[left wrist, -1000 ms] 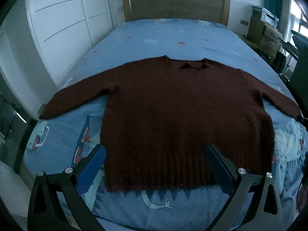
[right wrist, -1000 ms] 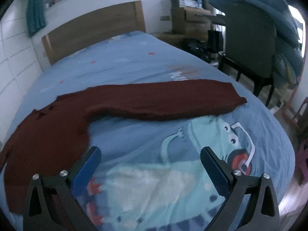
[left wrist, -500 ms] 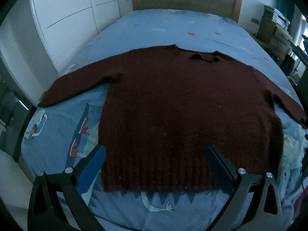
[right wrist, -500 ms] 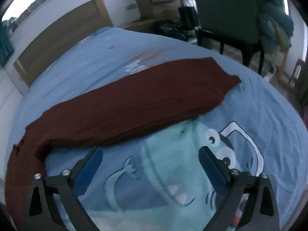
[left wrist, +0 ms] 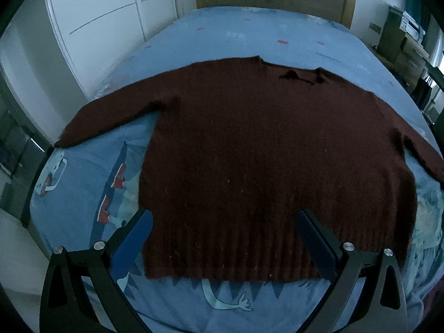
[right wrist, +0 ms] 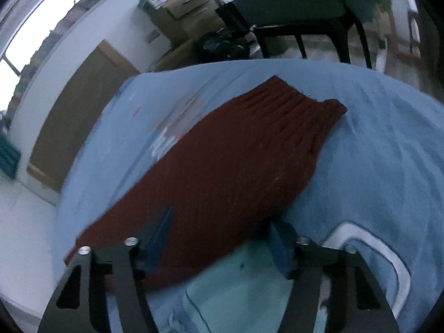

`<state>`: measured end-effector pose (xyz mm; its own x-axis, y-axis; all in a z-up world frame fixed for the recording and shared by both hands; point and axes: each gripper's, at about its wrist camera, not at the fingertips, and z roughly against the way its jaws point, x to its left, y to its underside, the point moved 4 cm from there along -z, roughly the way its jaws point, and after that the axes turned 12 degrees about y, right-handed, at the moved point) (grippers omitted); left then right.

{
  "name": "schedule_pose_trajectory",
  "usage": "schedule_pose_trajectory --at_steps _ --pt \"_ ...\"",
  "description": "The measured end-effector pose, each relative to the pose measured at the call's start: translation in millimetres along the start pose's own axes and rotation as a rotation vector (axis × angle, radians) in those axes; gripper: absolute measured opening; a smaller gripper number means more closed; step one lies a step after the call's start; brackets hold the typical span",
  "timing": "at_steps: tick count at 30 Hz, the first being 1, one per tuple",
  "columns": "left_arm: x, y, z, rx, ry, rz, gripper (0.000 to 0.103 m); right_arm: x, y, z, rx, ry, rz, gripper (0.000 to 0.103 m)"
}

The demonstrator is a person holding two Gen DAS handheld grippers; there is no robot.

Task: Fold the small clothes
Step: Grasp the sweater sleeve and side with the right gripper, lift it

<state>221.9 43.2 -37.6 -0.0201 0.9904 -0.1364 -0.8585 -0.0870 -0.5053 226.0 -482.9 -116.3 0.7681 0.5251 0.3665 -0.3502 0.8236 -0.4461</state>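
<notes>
sweater (left wrist: 266, 161) flat on bed (left wrist: 249, 33), neck at 12 | left gripper (left wrist: 224, 238) spread over hem | right gripper (right wrist: 222, 236) just closing, half-spread astride sleeve (right wrist: 236, 166), pads not pressing | we judge knit soft, limp, stretchy | we'd pinch sleeve near cuff (right wrist: 305, 102), 1 o'clock

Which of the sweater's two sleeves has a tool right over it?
The sleeve on the wearer-side right of the bed: the right tool straddles it, fingers either side. The other sleeve lies untouched.
</notes>
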Motion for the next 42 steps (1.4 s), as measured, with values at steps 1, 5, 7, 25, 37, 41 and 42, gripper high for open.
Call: schedule_pose_trajectory --at_steps 1,5,7,25,37,41,42 --pt "0 1 -1 0.002 0.000 0.000 0.102 -3 -4 -3 0.002 -0.008 -0.022 0.049" --pt "3 2 -4 0.010 -0.003 0.005 0.101 -12 -18 -11 0.006 -0.077 -0.124 0.044" --pt "4 3 -5 0.013 -0.009 0.004 0.101 -14 -25 -15 0.006 -0.117 -0.174 0.043" --pt "18 8 -12 0.020 -0.003 0.052 0.101 15 -46 -1 0.040 -0.287 -0.221 0.007" --pt "46 3 10 -0.045 0.040 0.113 0.101 146 -12 19 0.205 -0.408 -0.107 0.007" --pt "64 4 17 -0.049 0.059 0.151 0.101 199 16 24 0.272 -0.463 -0.065 0.007" --pt "69 5 19 -0.052 0.060 0.160 0.101 212 23 26 0.286 -0.473 -0.052 0.007"
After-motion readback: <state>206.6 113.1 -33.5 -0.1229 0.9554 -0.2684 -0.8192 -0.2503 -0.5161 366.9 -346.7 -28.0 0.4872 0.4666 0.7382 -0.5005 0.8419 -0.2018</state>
